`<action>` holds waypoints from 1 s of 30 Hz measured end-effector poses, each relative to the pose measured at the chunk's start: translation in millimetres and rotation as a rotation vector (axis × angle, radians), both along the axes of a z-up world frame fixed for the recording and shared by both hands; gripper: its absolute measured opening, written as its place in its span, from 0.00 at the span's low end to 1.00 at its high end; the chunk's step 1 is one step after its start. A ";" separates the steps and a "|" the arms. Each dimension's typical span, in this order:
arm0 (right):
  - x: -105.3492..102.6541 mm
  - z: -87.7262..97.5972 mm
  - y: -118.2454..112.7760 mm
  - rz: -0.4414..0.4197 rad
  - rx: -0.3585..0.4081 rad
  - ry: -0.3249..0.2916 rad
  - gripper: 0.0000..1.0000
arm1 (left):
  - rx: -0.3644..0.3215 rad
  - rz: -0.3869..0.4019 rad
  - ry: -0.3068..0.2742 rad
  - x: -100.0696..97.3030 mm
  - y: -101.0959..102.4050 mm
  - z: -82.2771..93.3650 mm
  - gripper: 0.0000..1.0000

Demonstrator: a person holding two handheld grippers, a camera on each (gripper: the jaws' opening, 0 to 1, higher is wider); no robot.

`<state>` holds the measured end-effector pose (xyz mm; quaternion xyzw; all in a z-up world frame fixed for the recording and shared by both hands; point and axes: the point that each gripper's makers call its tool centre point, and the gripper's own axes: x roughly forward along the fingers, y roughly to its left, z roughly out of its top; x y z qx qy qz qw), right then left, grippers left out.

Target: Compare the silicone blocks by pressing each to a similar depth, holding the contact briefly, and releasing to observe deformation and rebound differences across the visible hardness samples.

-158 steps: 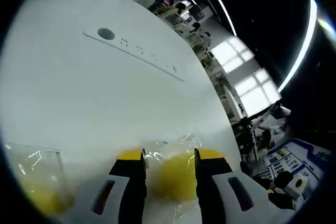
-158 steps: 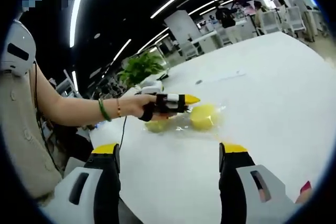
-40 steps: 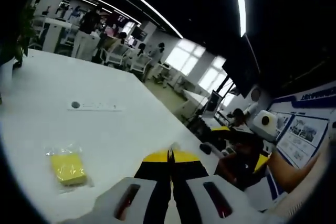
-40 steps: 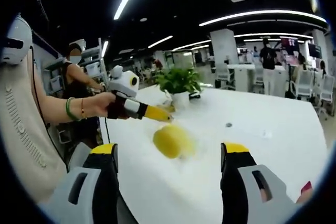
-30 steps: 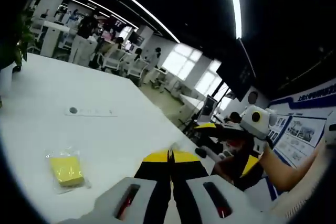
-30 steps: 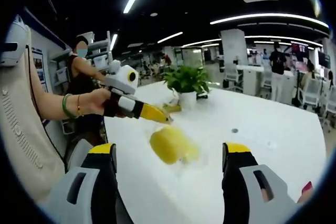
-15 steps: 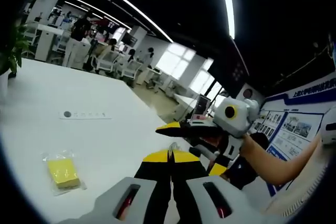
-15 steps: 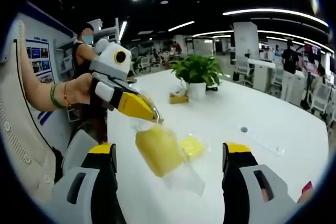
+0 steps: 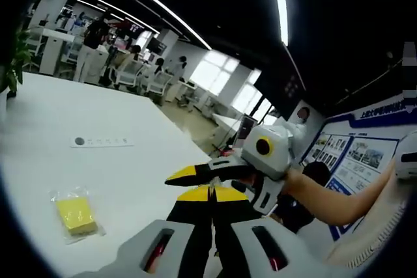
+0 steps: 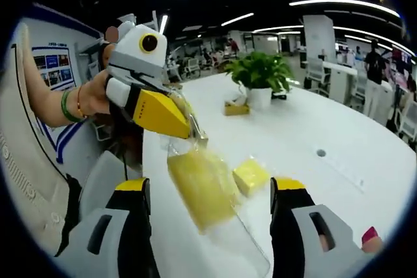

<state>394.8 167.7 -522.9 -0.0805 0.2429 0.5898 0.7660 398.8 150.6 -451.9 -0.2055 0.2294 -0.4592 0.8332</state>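
Our left gripper [image 10: 195,133] is clenched on the top edge of a clear bag, and the bagged yellow block [image 10: 201,187] hangs from it in the air above the near edge of the white table [image 10: 313,128]; in the left gripper view its own jaws [image 9: 210,193] meet tip to tip. Our right gripper [image 10: 210,188] stands released, jaws wide apart with the hanging block between them but touching neither; from the left gripper view it [image 9: 195,172] reaches in from the right, just beyond our tips. A second bagged block [image 10: 251,176] lies flat on the table just beyond the hanging one, also seen at near left [image 9: 75,214]. Farther off stand a potted plant [image 10: 260,73] and a small round port [image 9: 79,140] in the tabletop. We judge the press not yet begun. To do it well, we steady the hanging bag, centre the block between the right jaws, close squarely on its broad faces to a modest depth, hold, then let go cleanly.
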 end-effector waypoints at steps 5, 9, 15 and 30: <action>-0.8 -8.0 6.7 0.031 -0.014 0.027 0.59 | 0.008 -0.012 0.004 -1.4 -0.1 -3.8 0.00; -2.6 -15.8 12.7 0.083 -0.060 0.024 0.57 | 0.022 -0.032 0.002 -3.3 -1.8 -6.0 0.00; -8.9 -23.7 13.7 0.146 -0.098 0.044 0.42 | 0.026 -0.046 0.002 -4.5 -2.9 -7.6 0.00; -28.7 -24.5 18.4 0.116 -0.122 0.064 0.22 | 0.035 -0.099 -0.022 -17.3 -1.9 -9.5 0.00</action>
